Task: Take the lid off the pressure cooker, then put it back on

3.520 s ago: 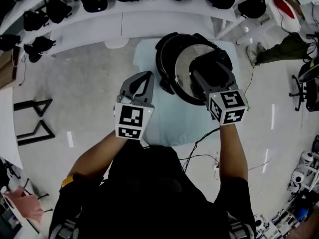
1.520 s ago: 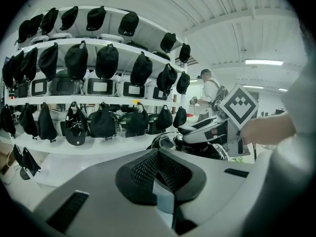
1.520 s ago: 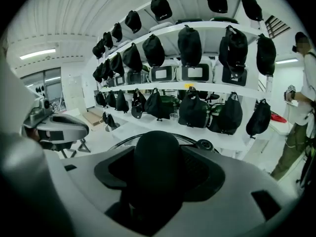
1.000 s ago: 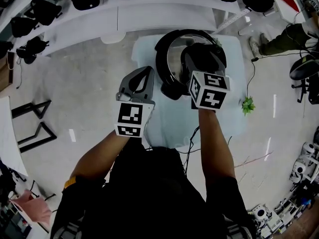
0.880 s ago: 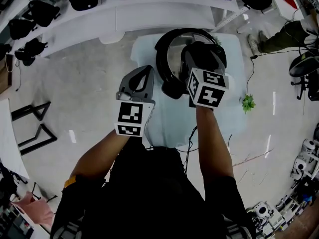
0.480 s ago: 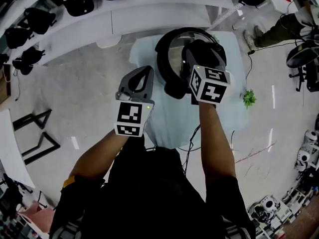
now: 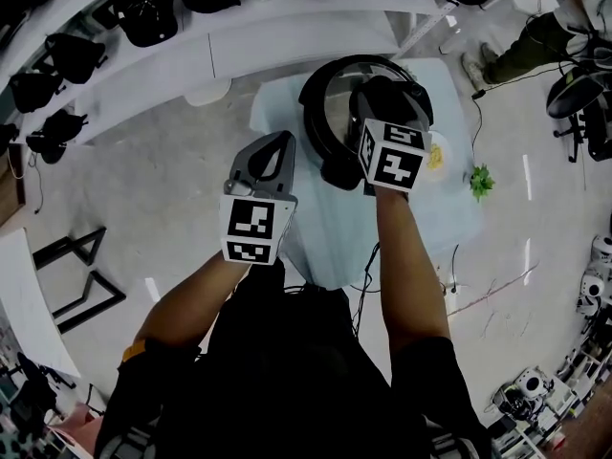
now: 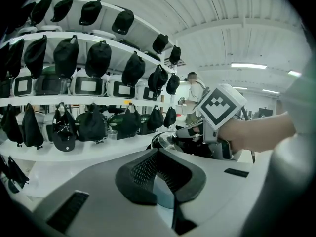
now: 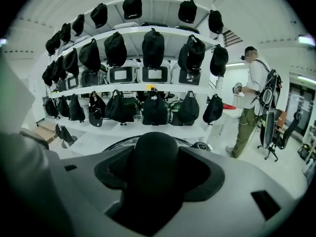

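the right gripper [image 7: 390, 103] is clenched on the black knob [image 9: 155, 162] of the lid [image 7: 341, 103], over the pressure cooker [image 7: 316, 127] on the worktop [image 7: 330, 228]. the left gripper [image 7: 271, 163] hangs closed, empty. i cannot tell whether the lid is seated; the next move probably calls for a level twist.

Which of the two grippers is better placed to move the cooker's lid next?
Right. The right gripper is clamped on the black lid handle over the pressure cooker; the left gripper is shut on nothing, beside it.
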{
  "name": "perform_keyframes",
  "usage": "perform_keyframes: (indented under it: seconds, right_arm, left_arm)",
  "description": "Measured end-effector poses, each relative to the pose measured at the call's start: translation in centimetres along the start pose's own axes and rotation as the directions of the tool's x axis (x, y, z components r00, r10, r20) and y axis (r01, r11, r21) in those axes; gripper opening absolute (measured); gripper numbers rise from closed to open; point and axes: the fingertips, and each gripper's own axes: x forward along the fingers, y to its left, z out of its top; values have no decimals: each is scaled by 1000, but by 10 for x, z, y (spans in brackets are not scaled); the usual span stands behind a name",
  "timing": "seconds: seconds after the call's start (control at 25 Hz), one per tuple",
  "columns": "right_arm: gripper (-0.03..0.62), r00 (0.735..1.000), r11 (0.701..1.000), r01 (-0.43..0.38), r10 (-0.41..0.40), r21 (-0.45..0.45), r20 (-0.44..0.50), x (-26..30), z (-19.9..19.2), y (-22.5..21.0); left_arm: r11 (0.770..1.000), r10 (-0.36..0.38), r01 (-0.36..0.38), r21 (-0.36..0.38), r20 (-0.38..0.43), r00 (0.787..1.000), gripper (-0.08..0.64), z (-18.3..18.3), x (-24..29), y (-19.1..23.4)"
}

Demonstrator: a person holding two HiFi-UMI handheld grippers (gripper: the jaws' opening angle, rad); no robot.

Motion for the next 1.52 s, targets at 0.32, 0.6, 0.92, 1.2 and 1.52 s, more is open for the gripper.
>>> perform_keyframes:
  seconds: [0.32, 0.6, 0.92, 1.2, 1.52]
  right_arm:
    - [294, 993, 993, 113, -113, 45, 12, -4, -2, -4]
    - [314, 996, 991, 40, -49, 131, 71, -42, 4, -1]
    - [189, 983, 986, -4, -28, 168, 184, -138, -2, -1]
    - [49, 970, 993, -29, 0, 118, 242, -199, -13, 6]
    - [20, 963, 991, -104, 79, 84, 259, -249, -43, 29]
  left_arm:
    - [1000, -22, 22, -4, 9, 1000, 9, 2, -8, 3]
    - [996, -94, 94, -3, 41, 995, 9, 18, -16, -3]
    - [991, -131, 129, 27, 66, 989, 9, 40, -36, -38]
    - [991, -128, 124, 53, 75, 989, 9, 46, -71, -84]
    - [987, -148, 142, 71, 86, 985, 9, 41, -111, -129]
